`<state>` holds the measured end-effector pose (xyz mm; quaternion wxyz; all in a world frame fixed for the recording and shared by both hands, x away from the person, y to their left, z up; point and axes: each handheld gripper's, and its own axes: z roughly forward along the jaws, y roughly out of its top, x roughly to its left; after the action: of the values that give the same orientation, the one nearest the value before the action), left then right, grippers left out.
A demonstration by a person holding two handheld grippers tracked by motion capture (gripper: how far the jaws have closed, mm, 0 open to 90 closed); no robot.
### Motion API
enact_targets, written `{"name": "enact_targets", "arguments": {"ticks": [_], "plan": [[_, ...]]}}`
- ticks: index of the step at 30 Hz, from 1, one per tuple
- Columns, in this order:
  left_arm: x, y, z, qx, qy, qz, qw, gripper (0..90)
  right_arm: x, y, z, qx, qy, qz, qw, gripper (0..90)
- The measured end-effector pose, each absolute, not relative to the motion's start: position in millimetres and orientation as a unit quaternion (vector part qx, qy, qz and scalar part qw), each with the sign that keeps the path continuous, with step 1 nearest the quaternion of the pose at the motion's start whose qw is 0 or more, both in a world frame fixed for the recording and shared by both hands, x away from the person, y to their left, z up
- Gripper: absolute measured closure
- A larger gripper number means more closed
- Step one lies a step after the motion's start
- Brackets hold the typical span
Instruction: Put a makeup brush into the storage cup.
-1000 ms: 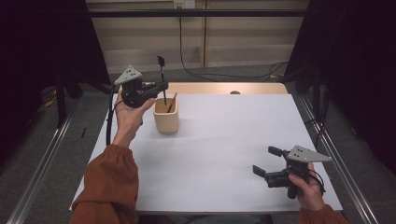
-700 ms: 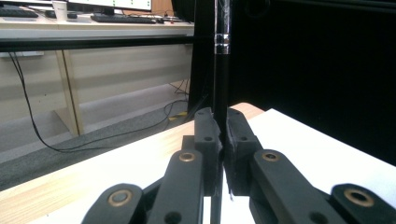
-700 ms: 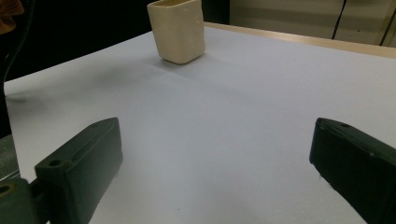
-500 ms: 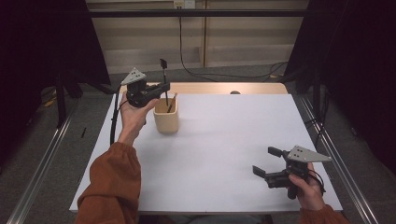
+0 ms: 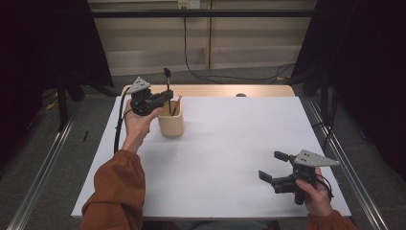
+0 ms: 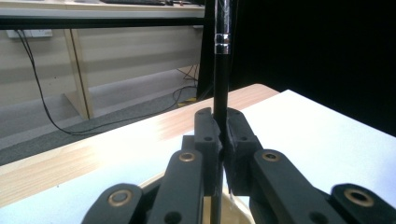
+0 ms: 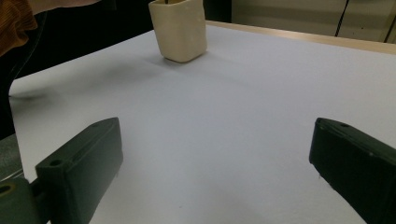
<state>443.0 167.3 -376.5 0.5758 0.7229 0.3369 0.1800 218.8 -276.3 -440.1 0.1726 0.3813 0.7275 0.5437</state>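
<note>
Altogether two hand-held grippers: left [image 5: 165, 96] clamped on one black brush [image 5: 168, 86], right [image 5: 276, 166] apart.

A lab: dark curtains [image 5: 43, 57], rail-framed white table [image 5: 230, 139].

We see black curtains [image 5: 43, 57] on both sides, a pale panelled wall [image 5: 239, 33] behind, grey floor [image 5: 230, 74] crossed by a black cable [image 5: 206, 72].

A white rectangular bench [image 5: 230, 158] with a pale wooden far edge filled the frame's middle. Black cables [image 5: 210, 72] trailed over the grey floor [image 5: 230, 76] at upper centre, and metal rails [image 5: 43, 163] flanked both sides.
</note>
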Motion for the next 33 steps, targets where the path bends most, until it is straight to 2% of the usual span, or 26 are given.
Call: {"name": "enact_targets", "arguments": {"ticks": [33], "plan": [[437.3,171.1,-410.9,0.728,0.354,0.168,0.562,85.4,218.8,-273.9,-441.2,0.376,0.737,0.538,0.164,1.5]]}}
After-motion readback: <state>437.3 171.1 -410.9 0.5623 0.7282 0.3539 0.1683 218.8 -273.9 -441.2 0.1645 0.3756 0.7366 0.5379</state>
